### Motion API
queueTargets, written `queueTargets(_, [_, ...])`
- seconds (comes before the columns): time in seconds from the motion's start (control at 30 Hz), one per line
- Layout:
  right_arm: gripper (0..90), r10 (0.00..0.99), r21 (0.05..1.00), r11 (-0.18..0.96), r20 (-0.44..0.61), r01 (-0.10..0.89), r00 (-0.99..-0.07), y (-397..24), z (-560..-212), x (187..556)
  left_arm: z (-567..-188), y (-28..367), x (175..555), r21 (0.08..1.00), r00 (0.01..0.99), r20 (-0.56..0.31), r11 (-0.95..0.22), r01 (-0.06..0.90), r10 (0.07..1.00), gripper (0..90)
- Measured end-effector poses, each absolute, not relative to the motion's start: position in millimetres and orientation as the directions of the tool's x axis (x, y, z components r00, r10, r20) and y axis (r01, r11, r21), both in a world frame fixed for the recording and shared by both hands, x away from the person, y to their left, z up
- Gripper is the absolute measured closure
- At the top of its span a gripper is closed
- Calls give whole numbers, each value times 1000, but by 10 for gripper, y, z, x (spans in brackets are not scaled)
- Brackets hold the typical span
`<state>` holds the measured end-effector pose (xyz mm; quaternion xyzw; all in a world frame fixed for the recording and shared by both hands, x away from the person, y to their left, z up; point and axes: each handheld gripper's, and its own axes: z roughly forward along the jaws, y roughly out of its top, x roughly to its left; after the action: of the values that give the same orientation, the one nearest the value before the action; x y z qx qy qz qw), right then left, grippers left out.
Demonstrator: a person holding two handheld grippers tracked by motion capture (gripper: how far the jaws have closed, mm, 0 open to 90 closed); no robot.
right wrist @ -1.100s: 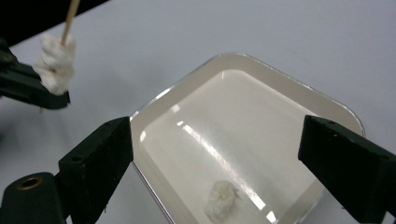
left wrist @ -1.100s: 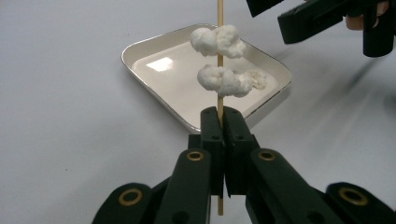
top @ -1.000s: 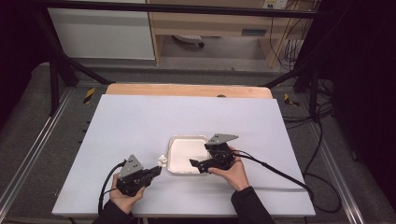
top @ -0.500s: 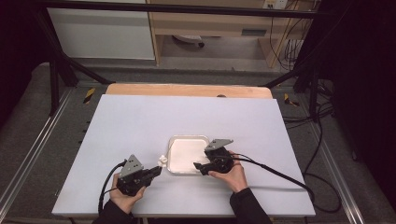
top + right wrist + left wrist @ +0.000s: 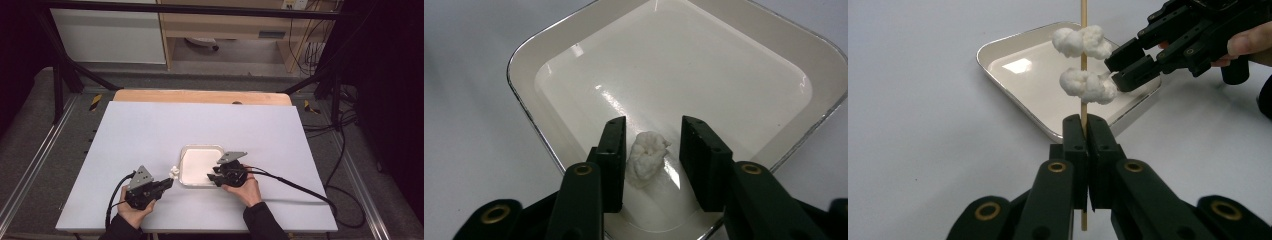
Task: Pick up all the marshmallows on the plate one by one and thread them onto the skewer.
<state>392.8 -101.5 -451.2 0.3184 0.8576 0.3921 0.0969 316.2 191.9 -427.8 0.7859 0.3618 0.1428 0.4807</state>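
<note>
Nearest me, the left tongs are clenched tight on a thin wooden skewer, gripping it low on the shaft so it stands straight up in the left gripper view. Two fluffy white cotton-like puffs are threaded on it, one above the other, hanging just off the tray's near-left corner as the high view has it.

A little farther in, the right tongs have just been closing, and they straddle a third white puff lying on the floor of the shallow, cream-coloured, rounded-square tray. One pad looks to be touching the puff's side; the other is clear of it, so I'd call them not yet gripping (close, though). From the left gripper view the right tongs sit just beside the lower puff on the stick.

Beyond all that, the pale desk lies bare to its far edge.

What could go wrong, as I judge it: the puff is soft and squashy, so the pads may pinch only a wisp and leave the rest in the tray on the lift. The tray is glossy and loose on the desk, so a tip dragging on its floor could shove it. And the right tongs are close enough to the skewer to knock the threaded puffs or tilt the stick.
</note>
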Motion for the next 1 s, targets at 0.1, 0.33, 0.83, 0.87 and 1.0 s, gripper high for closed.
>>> queueTargets(0.1, [741, 628, 734, 482, 91, 478, -773, -1012, -4514, 3923, -4276, 1916, 3159, 859, 699, -123, -277, 431, 705, 883])
queueTargets(0.33, [794, 630, 738, 463, 115, 490, -768, -1017, -4501, 3926, -4274, 1914, 3157, 859, 700, -122, -278, 429, 704, 883])
queueTargets(0.83, [822, 618, 799, 366, 174, 477, -766, -1159, -4154, 3911, -4271, 1893, 3147, 861, 707, -121, -281, 424, 697, 883])
queueTargets(0.87, [823, 618, 804, 360, 175, 473, -766, -1171, -4131, 3912, -4270, 1892, 3146, 860, 709, -121, -283, 424, 695, 883])
queueTargets(1.0, [825, 609, 824, 319, 200, 468, -767, -1210, -4031, 3902, -4272, 1874, 3138, 861, 715, -121, -286, 421, 689, 883])
